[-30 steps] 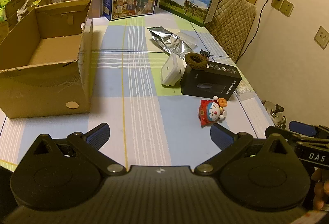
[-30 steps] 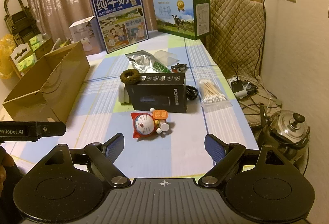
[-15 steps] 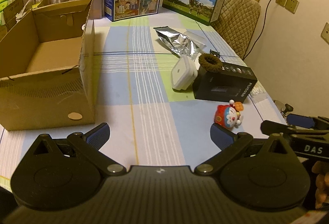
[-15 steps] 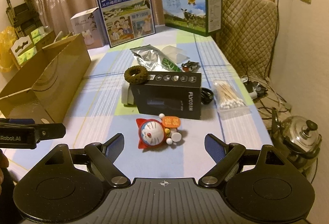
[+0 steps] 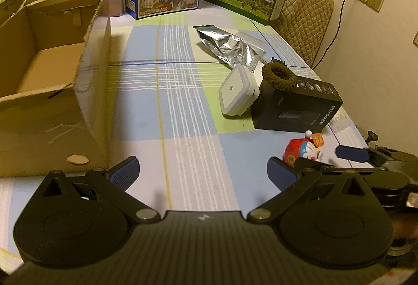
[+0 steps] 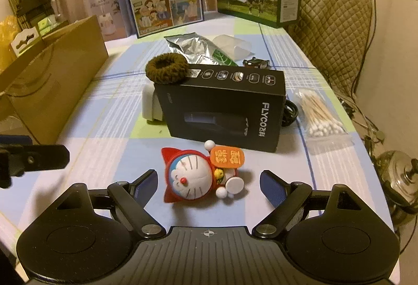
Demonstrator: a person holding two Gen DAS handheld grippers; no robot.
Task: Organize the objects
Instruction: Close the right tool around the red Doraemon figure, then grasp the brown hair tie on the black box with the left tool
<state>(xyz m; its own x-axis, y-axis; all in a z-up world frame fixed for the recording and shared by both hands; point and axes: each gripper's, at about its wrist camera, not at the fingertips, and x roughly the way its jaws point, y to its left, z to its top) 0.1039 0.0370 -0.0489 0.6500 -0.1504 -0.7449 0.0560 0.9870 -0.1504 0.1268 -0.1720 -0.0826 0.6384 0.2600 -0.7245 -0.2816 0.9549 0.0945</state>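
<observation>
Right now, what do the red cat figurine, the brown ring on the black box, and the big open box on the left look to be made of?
Red cat figurine: likely moulded plastic or vinyl, smooth with soft highlights.
Brown ring: fuzzy fabric, probably a plush hair tie; matte, fibrous outline.
Open box: plain brown cardboard, matte, with creased flaps.

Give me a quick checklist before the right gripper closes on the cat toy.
1. Right gripper open: ok, jaws spread wide.
2. Cat toy between the fingers: ok, roughly centred, lying on its back.
3. Fingers touching the toy: cannot tell, gaps show on both sides.
4. Black box clear of the toy: ok, just behind it, apart.
5. Cardboard box open to receive it: ok.
6. Left gripper out of the way: ok, open, holding nothing.
</observation>
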